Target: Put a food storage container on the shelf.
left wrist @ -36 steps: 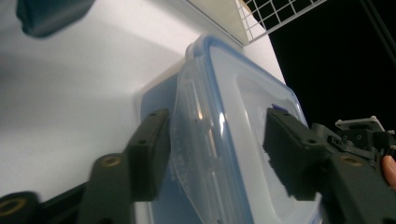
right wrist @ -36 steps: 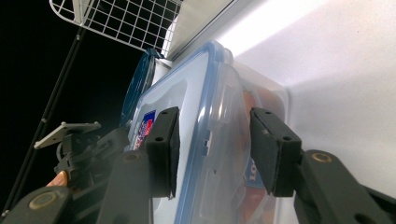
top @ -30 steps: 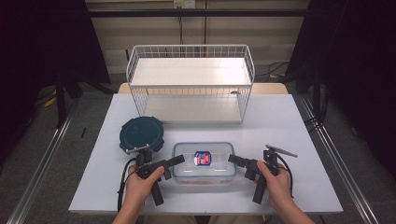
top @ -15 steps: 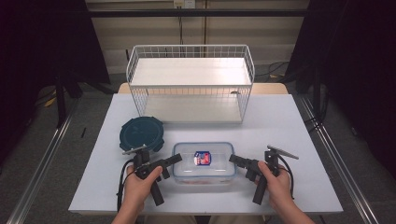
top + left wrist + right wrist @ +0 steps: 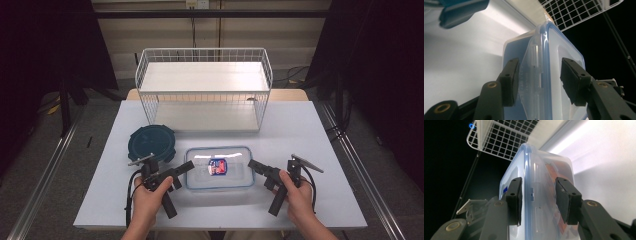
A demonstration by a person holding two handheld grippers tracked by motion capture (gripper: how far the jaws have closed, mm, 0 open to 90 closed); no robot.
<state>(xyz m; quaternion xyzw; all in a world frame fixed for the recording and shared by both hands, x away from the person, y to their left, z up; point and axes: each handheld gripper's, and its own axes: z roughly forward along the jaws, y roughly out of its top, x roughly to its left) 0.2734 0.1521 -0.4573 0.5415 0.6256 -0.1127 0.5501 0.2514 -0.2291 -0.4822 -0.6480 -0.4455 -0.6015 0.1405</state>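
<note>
Here the container (image 5: 218, 168) sits between both grippers — left (image 5: 187, 166), right (image 5: 252, 165) — jaws closing, half-open.

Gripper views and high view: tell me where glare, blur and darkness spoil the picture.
High view: a white glare streak lies on the lid of the clear container, and the room around the table is near black. Left gripper view: the table burns out white, and the dark teal lid at top left is blurred. Right gripper view: the table is overexposed at right; the wire basket stays sharp against black.
</note>
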